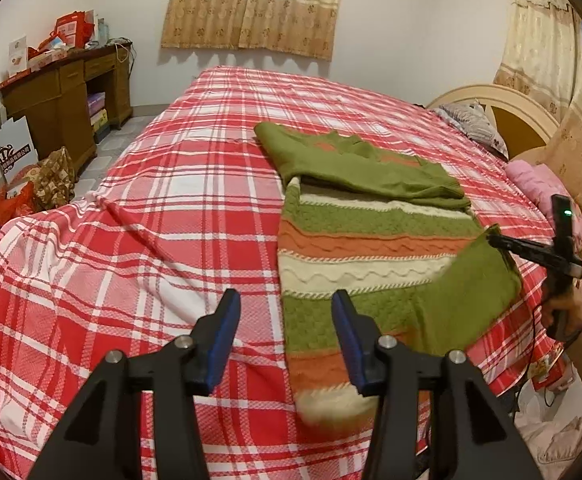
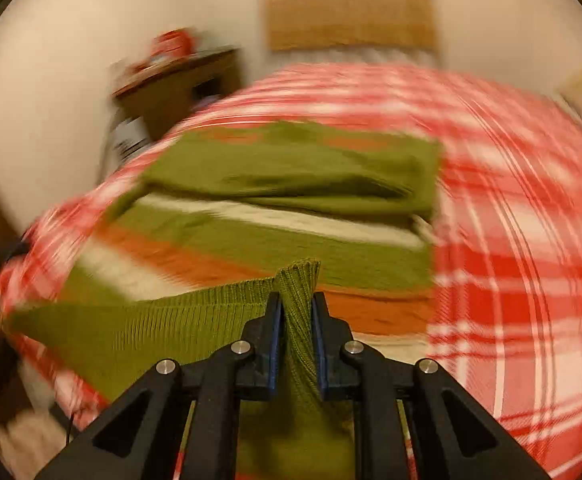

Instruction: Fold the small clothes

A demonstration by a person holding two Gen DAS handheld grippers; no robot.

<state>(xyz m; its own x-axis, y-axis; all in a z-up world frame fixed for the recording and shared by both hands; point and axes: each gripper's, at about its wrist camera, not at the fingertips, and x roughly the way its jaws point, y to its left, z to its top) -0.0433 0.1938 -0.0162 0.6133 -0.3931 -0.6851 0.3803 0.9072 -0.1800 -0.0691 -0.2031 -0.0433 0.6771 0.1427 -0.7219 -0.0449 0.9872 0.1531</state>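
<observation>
A striped green, orange and cream knit sweater (image 1: 371, 240) lies on the bed, its upper part folded over with a green sleeve across it. My left gripper (image 1: 287, 300) is open and empty, hovering over the sweater's near left edge. My right gripper (image 1: 491, 238) is at the sweater's right side, shut on its green ribbed hem (image 1: 479, 288) and holding that part lifted above the bed. In the right wrist view the hem (image 2: 297, 312) is pinched between the blue pads of the right gripper (image 2: 295, 300), and the folded sweater (image 2: 291, 184) lies beyond, blurred.
The red and white plaid bed sheet (image 1: 151, 220) covers the bed. A wooden desk (image 1: 63, 96) with boxes stands at the far left. A pink cloth (image 1: 535, 180) and a pillow (image 1: 471, 120) lie by the headboard at right. Bags sit on the floor at left.
</observation>
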